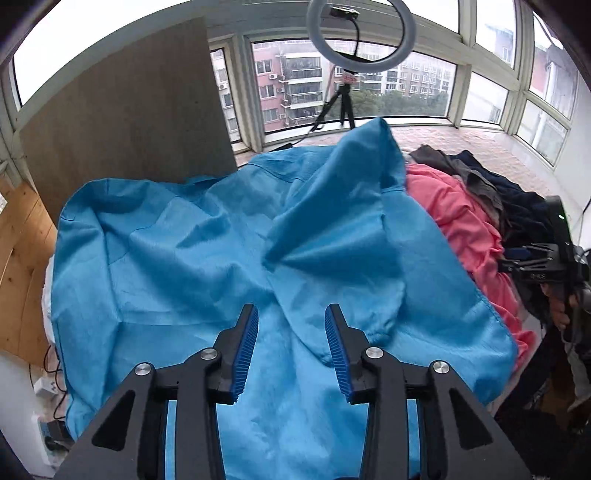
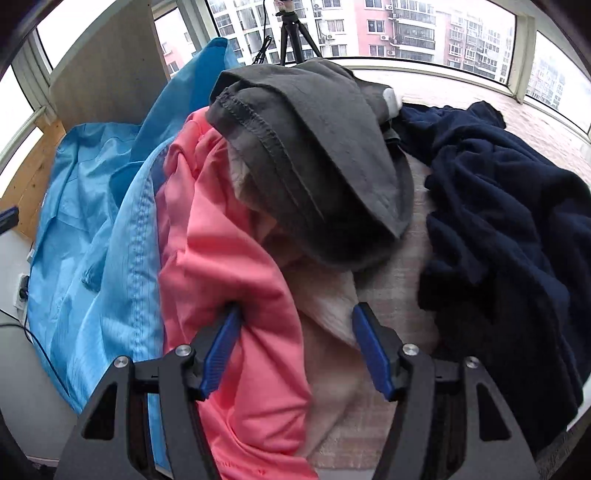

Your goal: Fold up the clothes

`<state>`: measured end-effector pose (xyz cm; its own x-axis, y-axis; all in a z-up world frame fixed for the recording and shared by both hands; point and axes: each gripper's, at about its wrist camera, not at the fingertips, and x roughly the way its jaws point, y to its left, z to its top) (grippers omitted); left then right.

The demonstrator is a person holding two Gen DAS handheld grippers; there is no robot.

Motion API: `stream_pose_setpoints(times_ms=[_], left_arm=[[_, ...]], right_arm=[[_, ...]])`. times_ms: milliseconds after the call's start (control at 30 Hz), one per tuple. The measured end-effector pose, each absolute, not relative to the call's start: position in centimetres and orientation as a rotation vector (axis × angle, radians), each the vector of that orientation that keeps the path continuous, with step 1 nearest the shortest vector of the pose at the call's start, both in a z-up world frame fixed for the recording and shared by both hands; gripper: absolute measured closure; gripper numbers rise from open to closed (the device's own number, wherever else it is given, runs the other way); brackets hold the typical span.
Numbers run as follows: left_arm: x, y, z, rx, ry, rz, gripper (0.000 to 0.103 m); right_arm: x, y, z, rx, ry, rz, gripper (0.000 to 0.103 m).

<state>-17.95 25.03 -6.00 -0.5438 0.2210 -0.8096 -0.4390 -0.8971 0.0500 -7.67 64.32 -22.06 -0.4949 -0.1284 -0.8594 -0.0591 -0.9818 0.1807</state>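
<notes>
Windows and apartment blocks fill the background, with a ring light on a tripod at twelve o'clock. At nine o'clock stands a wooden board. Spread over the worktop, from nine o'clock to the centre, lies the blue jacket, rumpled, one sleeve flopped across its body; no fold shows in it yet. The left claw hangs above its near hem, jaws partly apart with nothing between them. Toward three o'clock sits the pile yet to be done: a pink garment touching the blue one, grey trousers on top, a navy fleece farthest right. The right claw stands wide over the pink cloth, its left pad touching it, not gripping. Folding looks barely begun.
</notes>
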Motion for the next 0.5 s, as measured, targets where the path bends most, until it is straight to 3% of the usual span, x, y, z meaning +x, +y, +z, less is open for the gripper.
stream_pose_setpoints(times_ms=[100,200,333,500], left_arm=[[-16.5,29.0,-6.9,-1.215,0.316,2.329,0.067],[-17.7,33.4,-8.1,-1.208,0.349,2.284,0.067],[-21.2,38.9,-9.2,-1.177,0.352,2.226,0.067],[-26.5,45.9,-11.9,-1.167,0.587,2.199,0.069]], right_arm=[[-10.0,62.6,-23.6,1.608,-0.147,-2.668,0.03],[-11.0,62.3,-24.7,1.575,-0.144,-2.69,0.029],[-10.4,64.6,-24.0,1.488,-0.333,-2.704,0.071],[-8.4,66.8,-21.3,1.399,-0.378,-2.806,0.083]])
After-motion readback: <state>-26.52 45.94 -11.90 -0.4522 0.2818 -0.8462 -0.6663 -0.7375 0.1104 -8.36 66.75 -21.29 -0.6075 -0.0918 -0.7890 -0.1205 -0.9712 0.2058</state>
